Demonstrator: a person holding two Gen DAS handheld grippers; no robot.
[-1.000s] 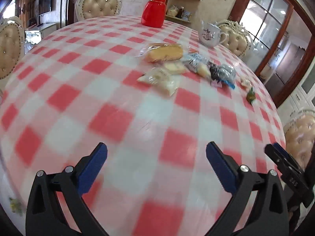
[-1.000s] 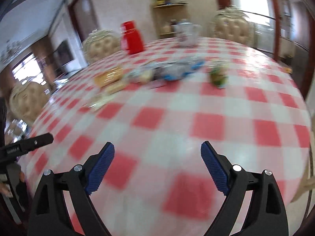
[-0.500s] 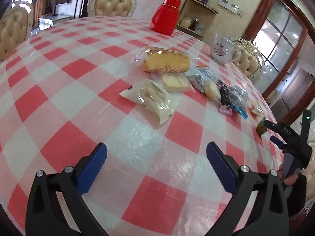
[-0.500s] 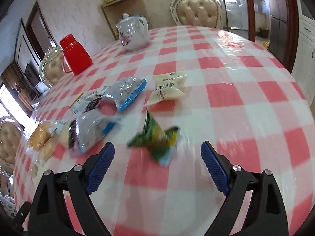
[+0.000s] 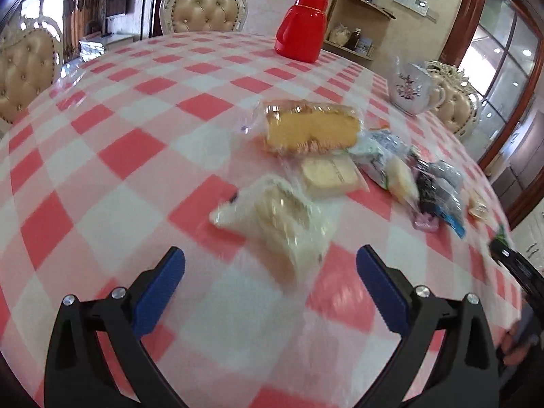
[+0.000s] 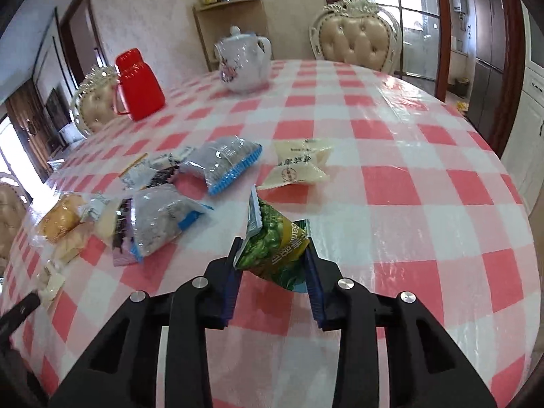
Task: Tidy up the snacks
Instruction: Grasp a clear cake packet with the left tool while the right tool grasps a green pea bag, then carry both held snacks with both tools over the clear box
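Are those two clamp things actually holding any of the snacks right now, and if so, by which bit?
The right gripper is closing on a small green foil snack packet, pads against its two sides at the lower half. The left gripper holds nothing; its jaws stand open.

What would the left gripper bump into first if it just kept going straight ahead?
Probably the clear-wrapped pale pastry, lying just ahead between the open left gripper fingers' line; depth is blurry.

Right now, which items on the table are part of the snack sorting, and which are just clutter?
Job:
- green snack packet, between the closing right gripper jaws
- yellow cake pack
- pale sandwich pack
- grey packets
- cream packet

Lying about:
- red jug
- white teapot
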